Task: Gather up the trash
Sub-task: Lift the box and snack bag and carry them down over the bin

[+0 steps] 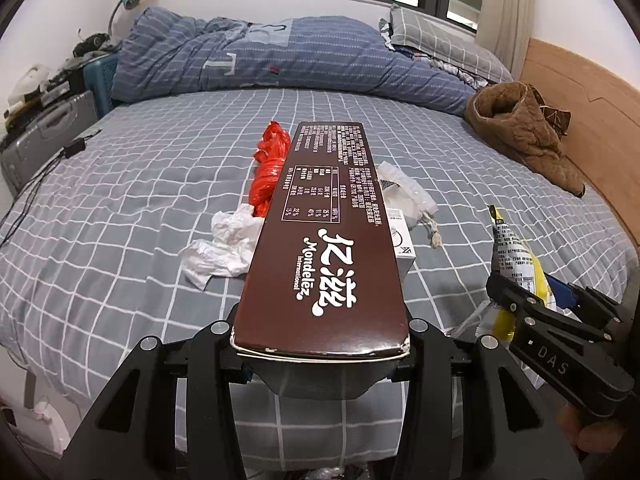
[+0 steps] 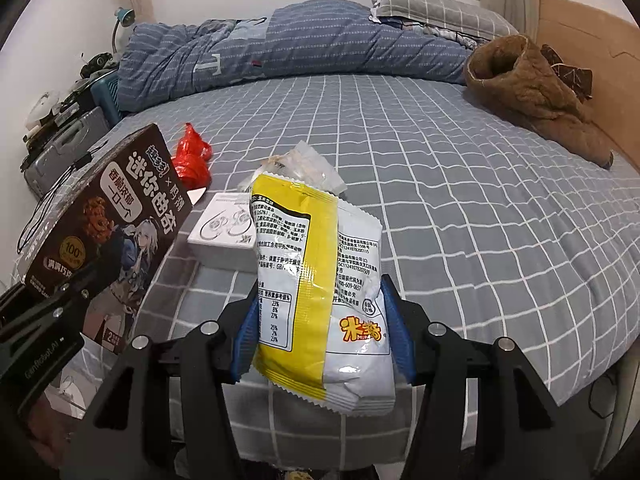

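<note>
We see left gripper [image 1: 320,344] pinching brown box [image 1: 328,240], right gripper [image 2: 320,340] pinching yellow snack bag [image 2: 316,300], both held above bed [image 1: 120,208], red bag [image 1: 270,172], tissue [image 1: 224,246], white box [image 2: 224,232] lying there.

one brown box [image 1: 320,240], one snack bag [image 2: 320,300], two tools [image 1: 320,344]

A home bedroom: checked bed [image 1: 160,184], rumpled quilt [image 1: 260,56], pillow [image 1: 432,36].
</note>
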`<state>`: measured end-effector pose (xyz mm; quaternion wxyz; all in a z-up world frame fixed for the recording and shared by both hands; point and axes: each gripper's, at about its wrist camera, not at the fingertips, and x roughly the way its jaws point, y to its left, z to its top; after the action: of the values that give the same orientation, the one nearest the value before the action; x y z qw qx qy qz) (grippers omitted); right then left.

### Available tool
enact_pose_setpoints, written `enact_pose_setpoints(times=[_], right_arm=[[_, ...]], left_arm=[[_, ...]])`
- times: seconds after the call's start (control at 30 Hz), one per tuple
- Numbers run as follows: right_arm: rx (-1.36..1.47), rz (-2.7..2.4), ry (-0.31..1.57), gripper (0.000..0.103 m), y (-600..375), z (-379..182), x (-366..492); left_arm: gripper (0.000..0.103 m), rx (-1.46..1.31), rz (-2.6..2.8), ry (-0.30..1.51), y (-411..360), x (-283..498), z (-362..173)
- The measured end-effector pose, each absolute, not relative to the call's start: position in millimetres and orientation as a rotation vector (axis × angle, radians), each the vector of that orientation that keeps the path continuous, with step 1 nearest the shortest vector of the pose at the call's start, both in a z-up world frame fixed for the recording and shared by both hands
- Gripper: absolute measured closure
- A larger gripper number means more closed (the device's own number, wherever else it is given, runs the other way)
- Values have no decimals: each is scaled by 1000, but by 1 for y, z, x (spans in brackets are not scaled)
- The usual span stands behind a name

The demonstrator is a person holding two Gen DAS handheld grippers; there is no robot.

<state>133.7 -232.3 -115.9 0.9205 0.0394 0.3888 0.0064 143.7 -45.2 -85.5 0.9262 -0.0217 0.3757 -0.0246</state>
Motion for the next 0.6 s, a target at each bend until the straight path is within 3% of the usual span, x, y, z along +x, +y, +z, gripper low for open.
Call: enact_pose_setpoints(times=[0.6], right_arm=[[73,26,815,52,-221,-113,79]], left_arm=[[60,-58,-67,775,-41,94,-75]])
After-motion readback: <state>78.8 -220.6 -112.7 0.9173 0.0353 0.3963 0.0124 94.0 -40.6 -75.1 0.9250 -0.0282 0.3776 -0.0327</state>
